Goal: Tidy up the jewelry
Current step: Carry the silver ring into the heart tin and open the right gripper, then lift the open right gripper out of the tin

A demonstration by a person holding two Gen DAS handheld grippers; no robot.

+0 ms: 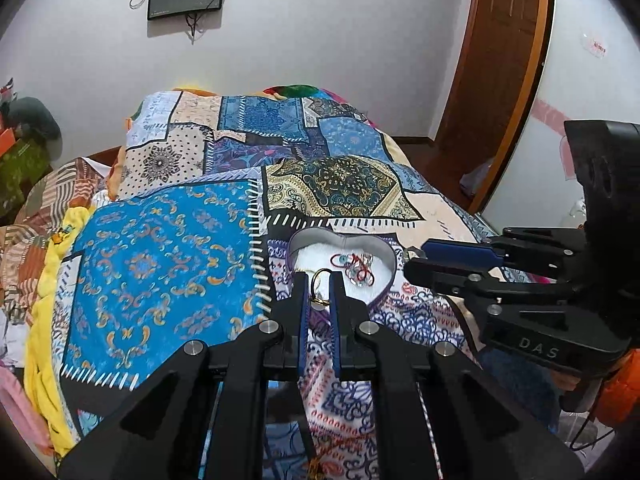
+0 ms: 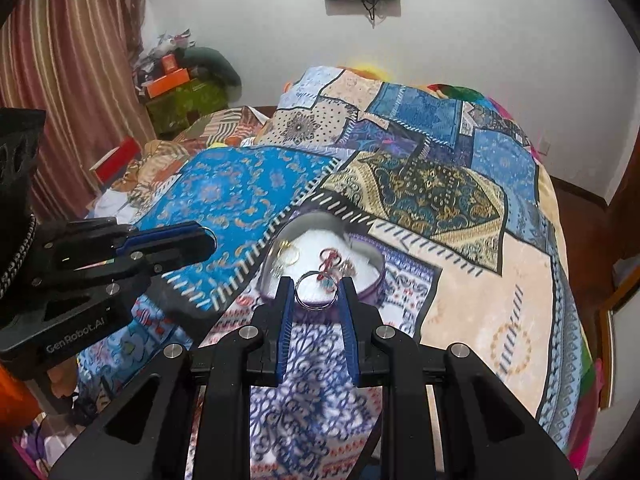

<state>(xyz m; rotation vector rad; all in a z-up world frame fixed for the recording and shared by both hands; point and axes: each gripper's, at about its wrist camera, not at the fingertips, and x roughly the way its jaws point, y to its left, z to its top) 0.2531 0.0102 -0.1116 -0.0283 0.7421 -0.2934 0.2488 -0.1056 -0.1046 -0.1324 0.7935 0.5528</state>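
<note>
My left claw [image 1: 320, 280] pinches a gold earring [image 1: 320, 286]; my right claw [image 2: 316, 288] pinches a silver ring [image 2: 314, 290]. Risk: either slips short of the heart box [image 2: 376, 270] at twelve o'clock, lost on the bed [image 2: 480, 312]

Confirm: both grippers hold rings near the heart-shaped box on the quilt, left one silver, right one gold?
Colours are swapped. The left gripper pinches a gold ring in the left wrist view; the right gripper holds a silver ring in the right wrist view. Heart-shaped box on the quilt: correct.
</note>
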